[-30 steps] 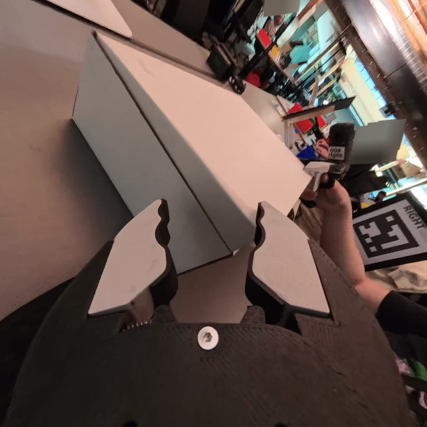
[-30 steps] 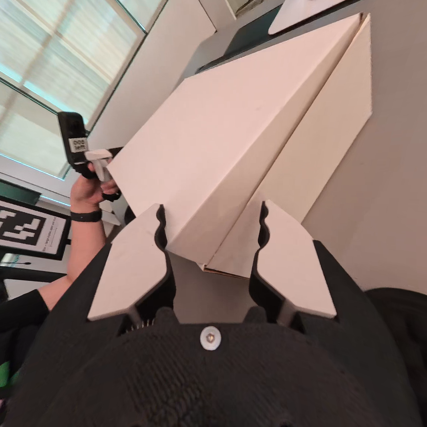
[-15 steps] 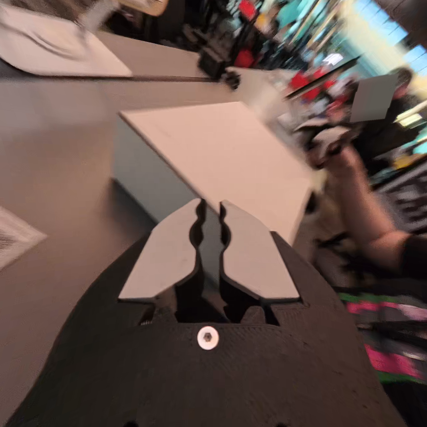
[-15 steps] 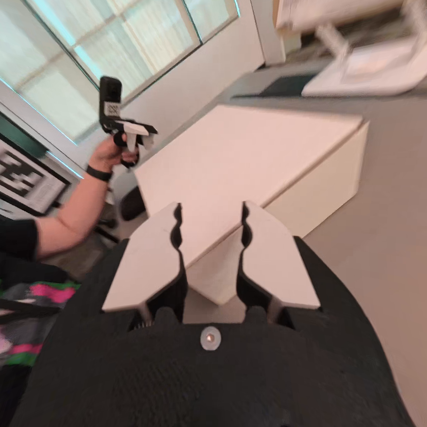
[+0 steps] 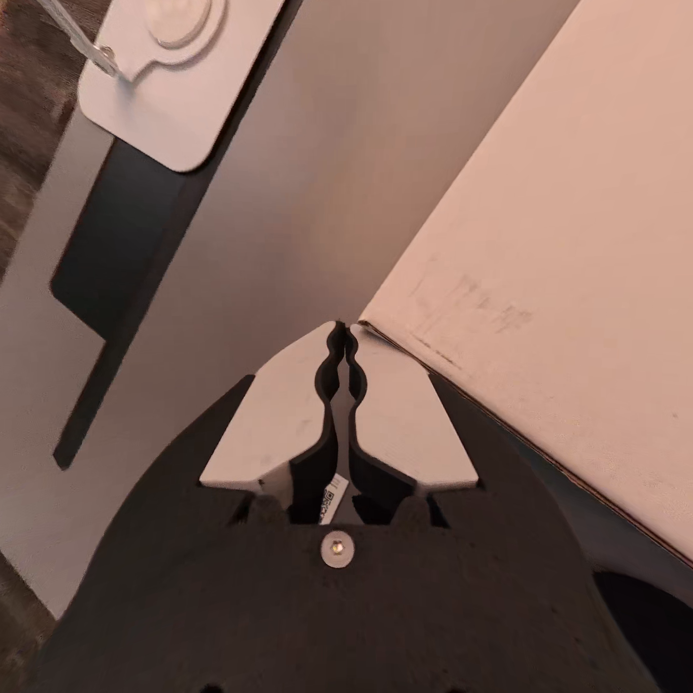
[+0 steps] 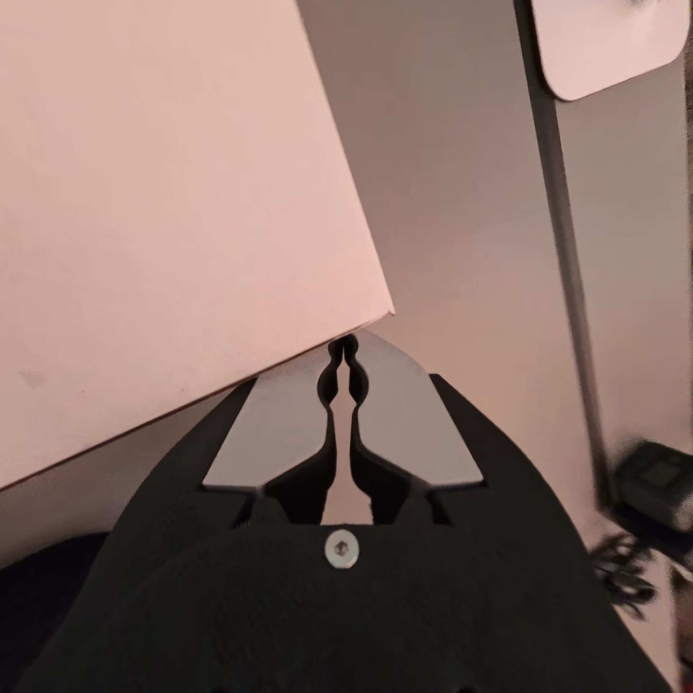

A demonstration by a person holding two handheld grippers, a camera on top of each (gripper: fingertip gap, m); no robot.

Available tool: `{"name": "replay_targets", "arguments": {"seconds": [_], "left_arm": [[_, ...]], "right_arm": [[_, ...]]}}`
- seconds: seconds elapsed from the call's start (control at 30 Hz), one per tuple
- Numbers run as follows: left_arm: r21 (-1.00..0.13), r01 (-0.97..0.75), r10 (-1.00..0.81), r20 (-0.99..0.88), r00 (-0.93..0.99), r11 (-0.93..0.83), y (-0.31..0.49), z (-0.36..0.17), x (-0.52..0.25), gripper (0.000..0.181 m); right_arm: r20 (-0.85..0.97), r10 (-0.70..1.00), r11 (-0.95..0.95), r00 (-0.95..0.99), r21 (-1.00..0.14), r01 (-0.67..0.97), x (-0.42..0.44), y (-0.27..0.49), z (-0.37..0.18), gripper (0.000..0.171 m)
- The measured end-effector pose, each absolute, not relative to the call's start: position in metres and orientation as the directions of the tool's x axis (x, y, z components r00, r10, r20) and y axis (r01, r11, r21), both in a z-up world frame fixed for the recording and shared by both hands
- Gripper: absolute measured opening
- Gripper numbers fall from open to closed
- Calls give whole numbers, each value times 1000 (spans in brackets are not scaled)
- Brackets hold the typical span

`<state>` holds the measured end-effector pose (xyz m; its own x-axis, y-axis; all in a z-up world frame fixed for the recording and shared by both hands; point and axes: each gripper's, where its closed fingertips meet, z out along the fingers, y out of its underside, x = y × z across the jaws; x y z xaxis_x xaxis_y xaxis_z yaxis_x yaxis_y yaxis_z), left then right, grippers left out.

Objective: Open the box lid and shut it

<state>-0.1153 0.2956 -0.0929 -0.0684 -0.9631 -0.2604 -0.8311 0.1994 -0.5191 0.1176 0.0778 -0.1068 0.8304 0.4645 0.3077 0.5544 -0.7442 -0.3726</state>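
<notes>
The white cardboard box lid (image 5: 543, 225) fills the right of the left wrist view. My left gripper (image 5: 342, 329) is shut and empty, its tips at the lid's near corner, with the right finger (image 5: 397, 420) lying over the lid's edge. In the right wrist view the lid (image 6: 168, 187) fills the left. My right gripper (image 6: 343, 343) is shut, its tips just at the lid's edge by the near right corner. The lid's edge covers part of the left finger (image 6: 277, 423). I cannot tell whether the lid is raised.
The box sits on a grey table (image 5: 318, 187). A white flat stand base (image 5: 168, 75) and a black strip (image 5: 112, 262) lie beyond the left gripper. The right wrist view shows a white base (image 6: 600, 45), a dark strip (image 6: 555, 225) and a dark blurred object (image 6: 656, 483).
Both grippers have gone from wide open to shut. Both have moved in close to the lid's near corners and tilted down, so the room and the other hand are out of view.
</notes>
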Motion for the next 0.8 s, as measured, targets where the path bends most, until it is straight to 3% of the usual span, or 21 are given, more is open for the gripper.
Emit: {"name": "replay_targets", "arguments": {"seconds": [0.03, 0.2, 0.43, 0.57, 0.8], "left_arm": [[-526, -827, -962, -265, -64, 200, 296, -93, -115, 0], [-562, -801, -954, -296, -37, 206, 305, -78, -141, 0], [-389, -825, -911, -223, -348, 411, 256, -92, -164, 0], [-224, -807, -826, -307, -473, 546, 249, -99, -167, 0], [-220, -775, -804, -219, -553, 592, 211, -97, -210, 0]], "right_arm": [[334, 487, -735, 807, -344, 585, 118, 78, -106, 0], [344, 464, -731, 816, -372, 572, 123, 65, -96, 1], [335, 563, -689, 756, -315, 653, 98, 49, -91, 1], [399, 582, -691, 709, -218, 689, 94, 55, -94, 1], [309, 586, -693, 749, -289, 661, 68, 4, -97, 1]]}}
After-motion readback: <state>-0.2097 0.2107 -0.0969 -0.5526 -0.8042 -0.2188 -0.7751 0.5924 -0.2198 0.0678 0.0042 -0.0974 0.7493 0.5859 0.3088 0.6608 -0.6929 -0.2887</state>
